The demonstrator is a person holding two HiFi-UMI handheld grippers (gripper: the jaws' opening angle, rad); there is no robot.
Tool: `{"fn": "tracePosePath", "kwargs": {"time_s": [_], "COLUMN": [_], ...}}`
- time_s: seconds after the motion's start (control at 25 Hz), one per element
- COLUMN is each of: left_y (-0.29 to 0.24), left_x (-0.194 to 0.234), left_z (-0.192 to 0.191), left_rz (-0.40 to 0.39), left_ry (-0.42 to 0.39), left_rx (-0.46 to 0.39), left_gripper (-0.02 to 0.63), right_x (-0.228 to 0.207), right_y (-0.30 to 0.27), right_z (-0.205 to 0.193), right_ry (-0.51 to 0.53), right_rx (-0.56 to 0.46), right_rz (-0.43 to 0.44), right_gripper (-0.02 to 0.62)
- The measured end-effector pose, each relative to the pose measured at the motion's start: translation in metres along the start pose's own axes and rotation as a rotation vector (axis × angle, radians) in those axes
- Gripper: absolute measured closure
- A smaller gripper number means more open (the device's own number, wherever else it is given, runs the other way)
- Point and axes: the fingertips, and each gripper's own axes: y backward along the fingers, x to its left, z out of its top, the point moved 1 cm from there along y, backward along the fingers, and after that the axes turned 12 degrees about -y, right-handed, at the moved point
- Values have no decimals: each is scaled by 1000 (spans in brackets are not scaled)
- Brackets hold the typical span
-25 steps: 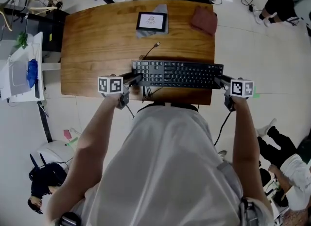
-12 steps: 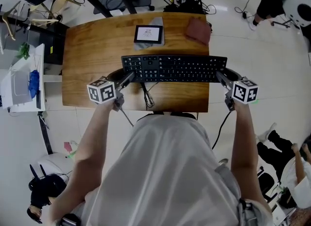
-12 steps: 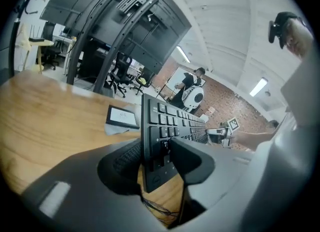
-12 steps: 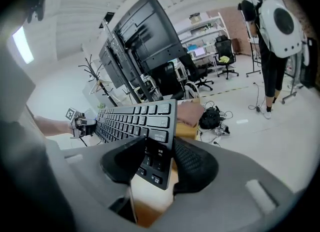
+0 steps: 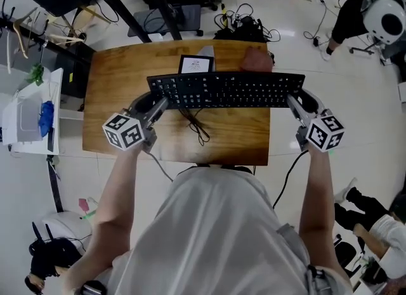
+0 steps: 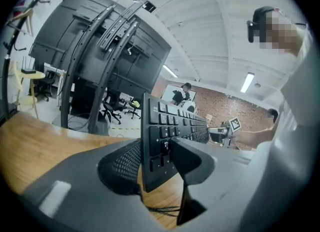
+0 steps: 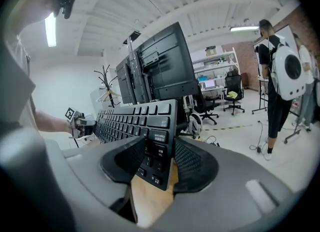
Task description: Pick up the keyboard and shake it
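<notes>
Keyboard [image 5: 225, 89] being held above the wooden table [image 5: 117, 78].
The left gripper [image 5: 161, 102] and right gripper [image 5: 294, 101] are each clamping one end; the keyboard is hiding part of a tablet [image 5: 195, 64].

Keyboard [image 5: 225, 89]: black plastic, looking matt. Bench [image 5: 120, 81]: wood, grain showing, surface shining faintly. Floor [image 5: 304, 30]: pale, smooth, reflecting light.

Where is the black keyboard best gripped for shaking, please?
Grip the keyboard at its two short ends, one gripper from each side, jaws across its thickness: it is long, thin and flat. The left gripper and right gripper hold it so.
</notes>
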Motion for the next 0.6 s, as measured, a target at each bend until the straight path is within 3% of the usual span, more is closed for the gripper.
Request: {"fn": "tracePosePath", "kwargs": {"time_s": [0.2, 0.6], "left_y": [0, -9], "left_x": [5, 14], "left_z": [43, 102], "left_rz": [22, 35], "left_ry": [-118, -261], "left_rx": [-110, -258], "left_gripper": [431, 430], "right_x": [11, 20], "right_y": [4, 4], "right_z": [41, 103], "right_ry": [83, 210], "right_rx": [-113, -283], "right_rz": [13, 36], "right_gripper": [428, 430]}}
